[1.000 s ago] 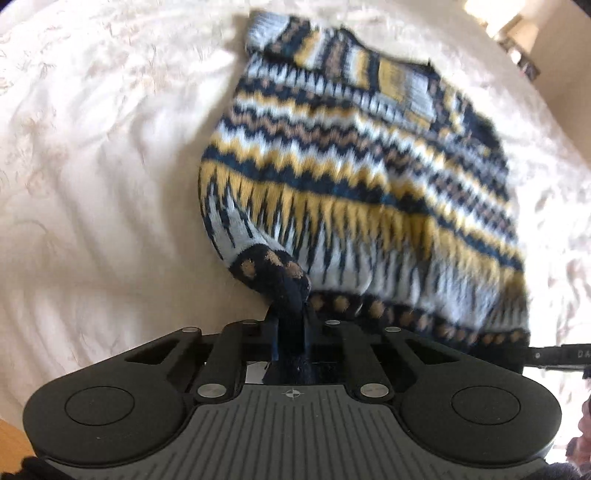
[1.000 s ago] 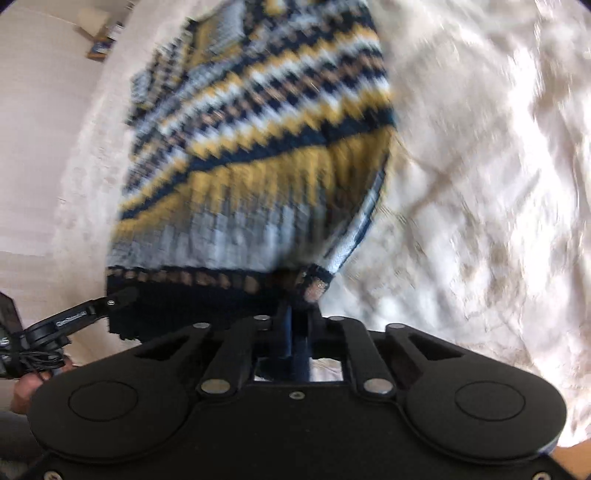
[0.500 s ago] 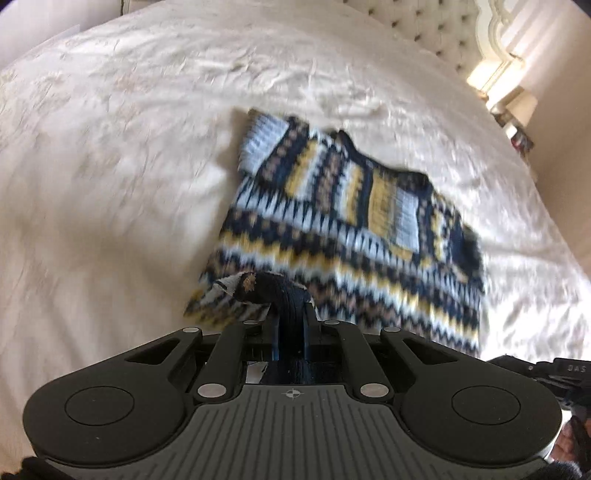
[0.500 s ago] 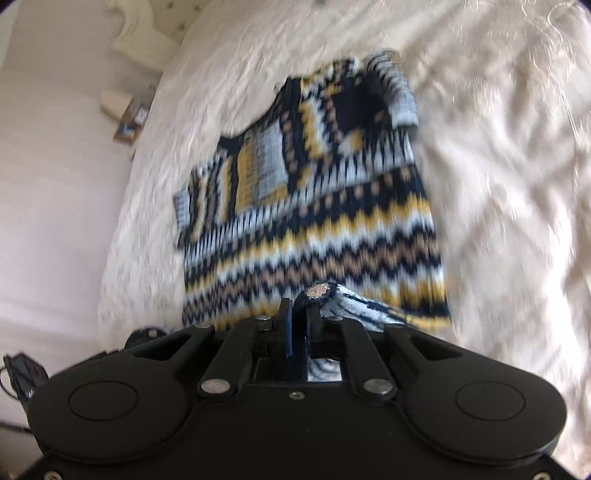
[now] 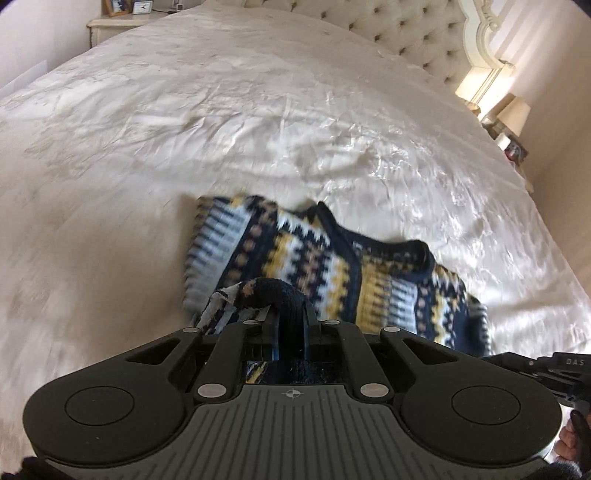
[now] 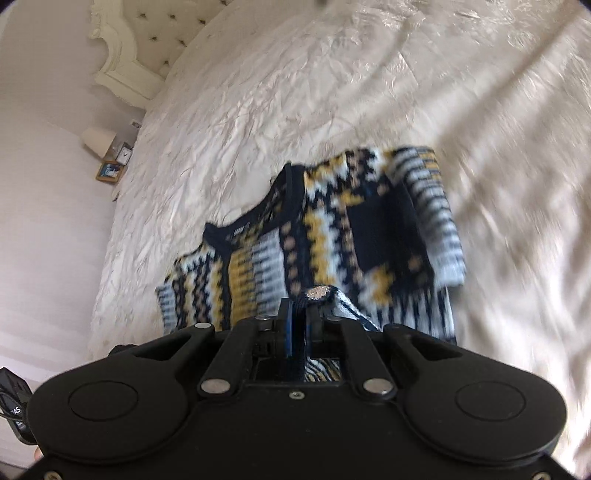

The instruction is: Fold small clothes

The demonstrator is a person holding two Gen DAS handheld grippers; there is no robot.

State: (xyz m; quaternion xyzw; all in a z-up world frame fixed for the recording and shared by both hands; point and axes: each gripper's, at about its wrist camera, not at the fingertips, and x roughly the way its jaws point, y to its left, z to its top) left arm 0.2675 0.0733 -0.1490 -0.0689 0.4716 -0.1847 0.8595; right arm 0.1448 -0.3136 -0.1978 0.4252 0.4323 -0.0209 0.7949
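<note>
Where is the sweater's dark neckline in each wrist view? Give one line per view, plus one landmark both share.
Left wrist: the neckline sits right of centre, on the far edge of the sweater, above the left gripper.
Right wrist: the neckline sits left of centre, above the right gripper.
Shared landmark: the tufted headboard, top right in the left view, top left in the right.

A wide bed [image 5: 258, 122] fills both views, covered with a creased, shiny cream bedspread [image 6: 332, 85]. At its far end stands a cream tufted headboard [image 5: 417, 37] with a carved frame. A bedside cabinet [image 5: 118, 24] carries a small clock [image 5: 142, 6] and a framed picture [image 5: 117, 6]; a pale lamp shade [image 6: 96, 141] sits near the headboard's other side.
</note>
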